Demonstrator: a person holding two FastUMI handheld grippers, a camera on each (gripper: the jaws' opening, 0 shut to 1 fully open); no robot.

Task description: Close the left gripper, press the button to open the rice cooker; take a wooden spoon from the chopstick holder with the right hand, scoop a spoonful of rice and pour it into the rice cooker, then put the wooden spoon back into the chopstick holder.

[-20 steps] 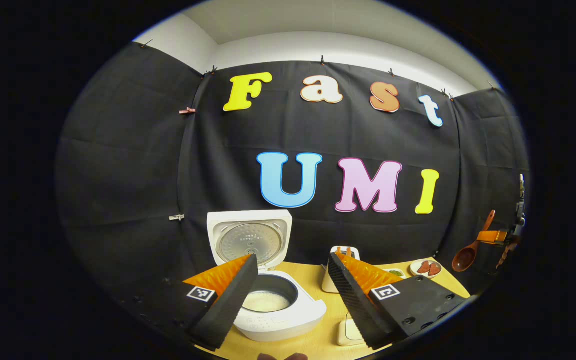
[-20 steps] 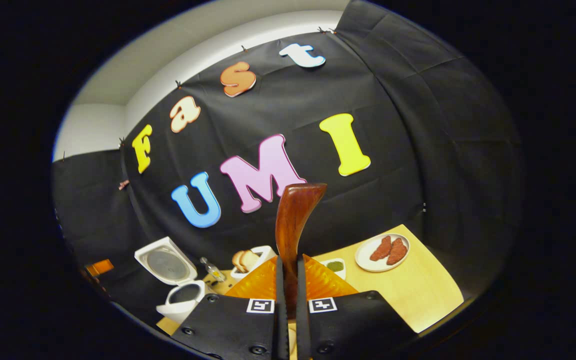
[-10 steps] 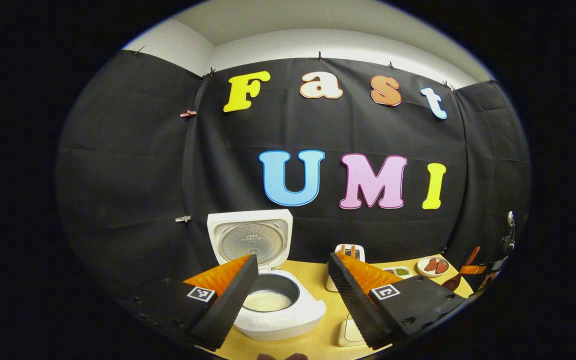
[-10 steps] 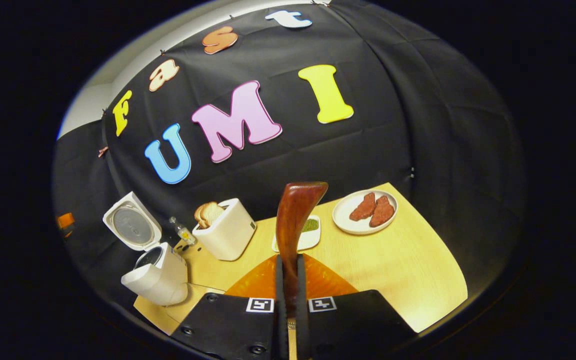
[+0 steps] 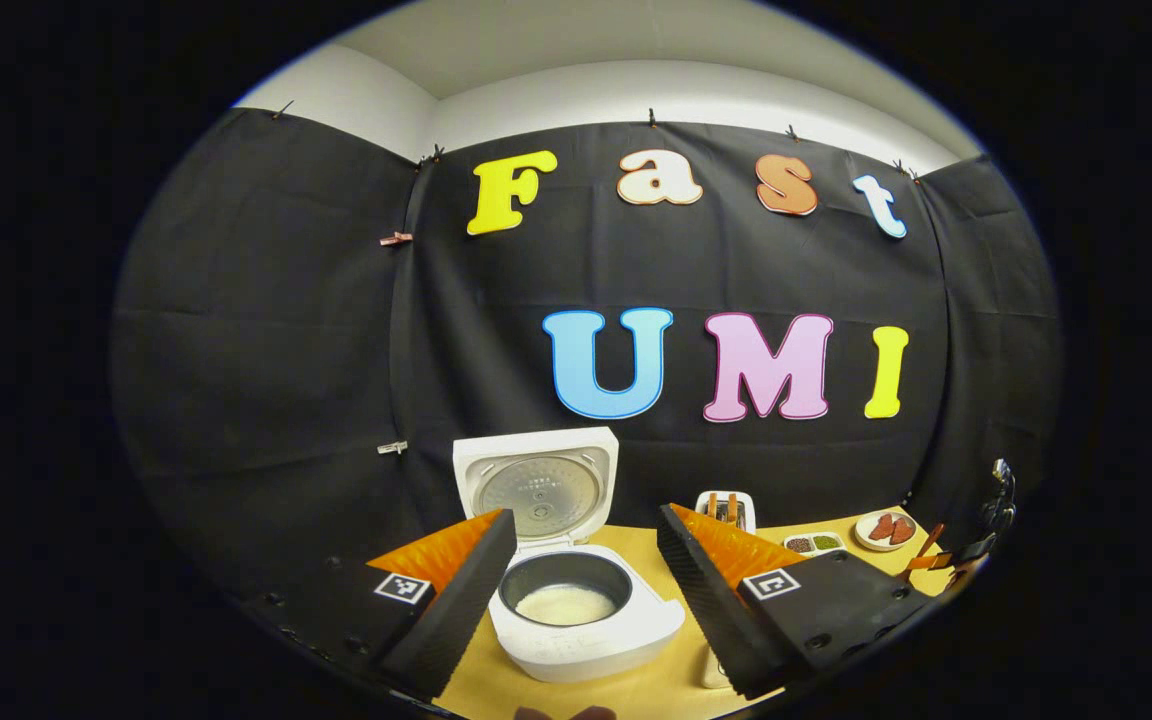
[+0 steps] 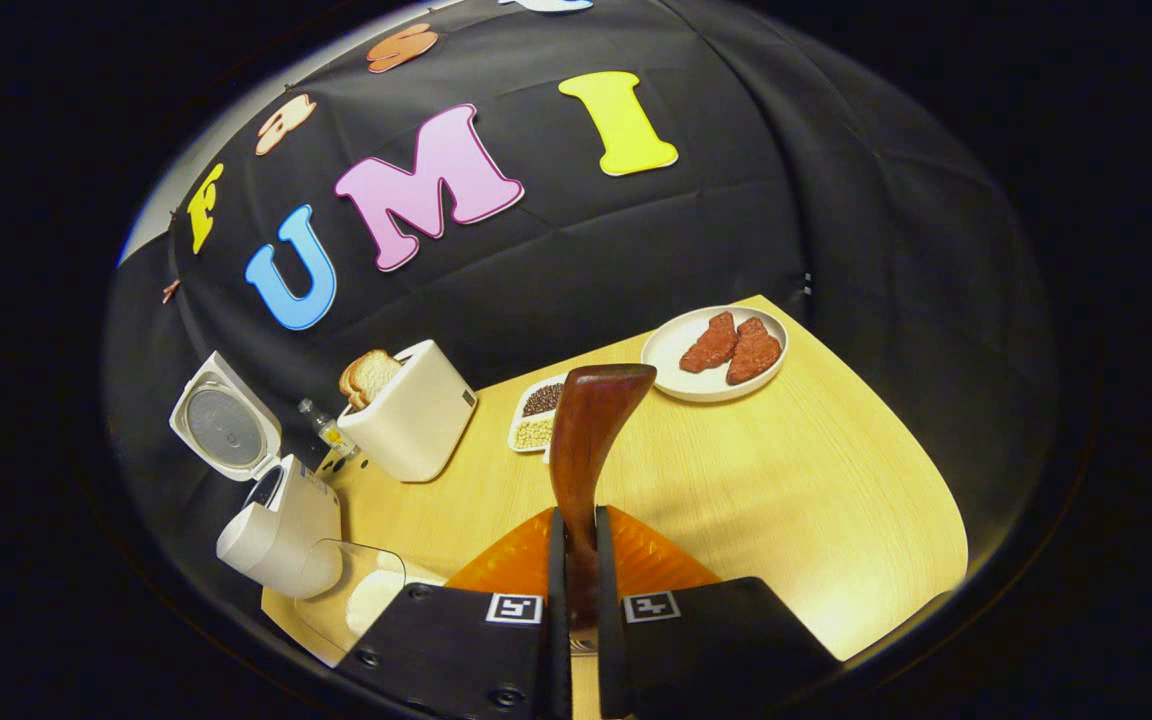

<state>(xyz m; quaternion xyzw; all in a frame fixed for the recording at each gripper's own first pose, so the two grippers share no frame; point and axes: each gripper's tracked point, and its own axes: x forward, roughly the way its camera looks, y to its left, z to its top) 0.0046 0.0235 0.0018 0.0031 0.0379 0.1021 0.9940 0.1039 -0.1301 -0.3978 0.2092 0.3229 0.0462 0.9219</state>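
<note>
The white rice cooker (image 5: 586, 625) stands with its lid (image 5: 539, 488) up and white rice (image 5: 566, 604) in the pot. My left gripper (image 5: 586, 575) hovers in front of it, open and holding nothing. In the right gripper view the cooker (image 6: 276, 525) sits at the left edge of the table. My right gripper (image 6: 576, 520) is shut on the brown wooden spoon (image 6: 584, 440), which rises between the fingers above the table. A clear container of rice (image 6: 356, 598) lies by the cooker. Far right in the left gripper view, the right gripper (image 5: 956, 560) holds the spoon (image 5: 929, 543) low.
A white toaster (image 6: 406, 425) with bread stands behind the cooker, with a small bottle (image 6: 321, 428) beside it. A divided dish of beans (image 6: 539, 412) and a plate of red meat pieces (image 6: 716, 348) sit toward the back of the wooden table (image 6: 816, 500).
My right gripper has tipped downward with the spoon, bringing more table into view; seen from the left, it has dropped lower. The left gripper has drifted slightly, staying open.
</note>
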